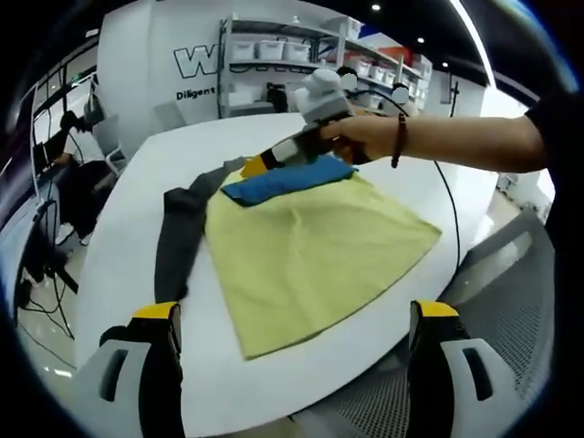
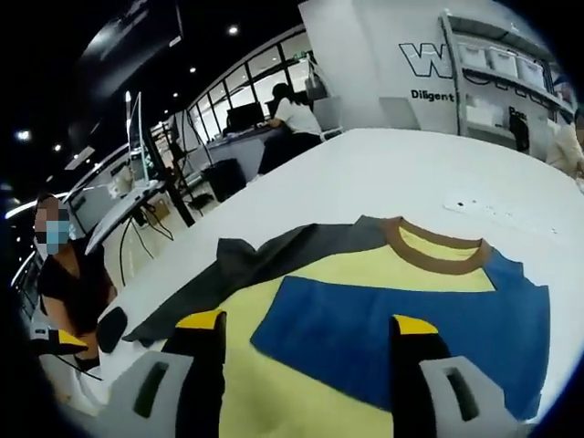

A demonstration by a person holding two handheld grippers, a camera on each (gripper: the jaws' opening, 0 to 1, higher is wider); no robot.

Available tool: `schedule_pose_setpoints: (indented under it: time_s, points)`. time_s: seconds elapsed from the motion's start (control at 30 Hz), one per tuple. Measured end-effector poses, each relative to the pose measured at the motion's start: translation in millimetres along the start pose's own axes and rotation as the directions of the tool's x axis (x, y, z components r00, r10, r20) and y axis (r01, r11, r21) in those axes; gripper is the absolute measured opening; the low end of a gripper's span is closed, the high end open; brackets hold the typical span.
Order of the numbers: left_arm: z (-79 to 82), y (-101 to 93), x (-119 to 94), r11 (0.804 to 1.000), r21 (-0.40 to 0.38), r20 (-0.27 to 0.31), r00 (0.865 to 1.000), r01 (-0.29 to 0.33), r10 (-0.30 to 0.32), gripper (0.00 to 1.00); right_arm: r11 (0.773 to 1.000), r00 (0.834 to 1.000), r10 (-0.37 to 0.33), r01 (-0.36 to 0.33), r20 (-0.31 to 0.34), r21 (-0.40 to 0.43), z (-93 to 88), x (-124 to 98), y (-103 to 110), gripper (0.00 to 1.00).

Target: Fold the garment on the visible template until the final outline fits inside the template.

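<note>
- Garment [image 1: 310, 246] spread flat on the white surface [image 1: 137, 182]: yellow body, blue panel [image 1: 287, 180], grey sleeve [image 1: 178, 242] trailing off to one side.
- No marked template outline to be made out on the surface in either view.
- Left claw [image 1: 297, 324] wide open, gripping nothing, hovering off the hem end; garment straight ahead, long axis running away from it toward the collar.
- Right claw [image 2: 306, 338] open too, empty, just above the blue panel near the collar [image 2: 438, 245]; seen from the left gripper view as the device [image 1: 292, 151] in a hand [image 1: 365, 137] at the far end.
- Right claw nearer the collar and sleeve, left nearer the hem; a likely fold brings one end toward the other.
- Left gripper view gives the whole outline; right gripper view gives the brown collar and blue panel close up.
</note>
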State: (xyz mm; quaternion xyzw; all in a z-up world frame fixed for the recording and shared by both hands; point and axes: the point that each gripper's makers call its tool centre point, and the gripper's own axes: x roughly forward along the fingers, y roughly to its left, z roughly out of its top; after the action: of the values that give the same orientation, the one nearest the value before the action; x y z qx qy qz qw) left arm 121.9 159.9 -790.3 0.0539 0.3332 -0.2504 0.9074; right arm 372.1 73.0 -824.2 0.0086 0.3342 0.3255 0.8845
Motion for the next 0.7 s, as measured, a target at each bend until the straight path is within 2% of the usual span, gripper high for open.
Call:
schedule_pose_setpoints:
  time_s: [0.27,0.5,0.67,0.7]
  points:
    - [0.2,-1.0,0,1.0,0.006,-0.002,1.0,0.001,-0.001,0.99,0.997,0.997,-0.077,0.077,0.02,0.008,-1.9,-15,-27,0.86]
    - [4.0,-7.6,3,1.0,0.017,0.008,1.0,0.015,-0.016,0.99,0.989,0.988,-0.149,0.149,0.031,0.001,-7.4,-33,-61,0.87]
    - [3.1,-10.6,4,0.999,0.024,0.0,1.0,0.024,-0.024,0.99,0.984,0.984,-0.176,0.176,0.03,0.005,-12.0,-44,-76,0.87]
    - [3.2,-10.9,4,0.999,0.027,-0.001,1.0,0.024,-0.024,0.99,0.978,0.977,-0.21,0.21,0.032,-0.004,-13.5,-49,-86,0.88]
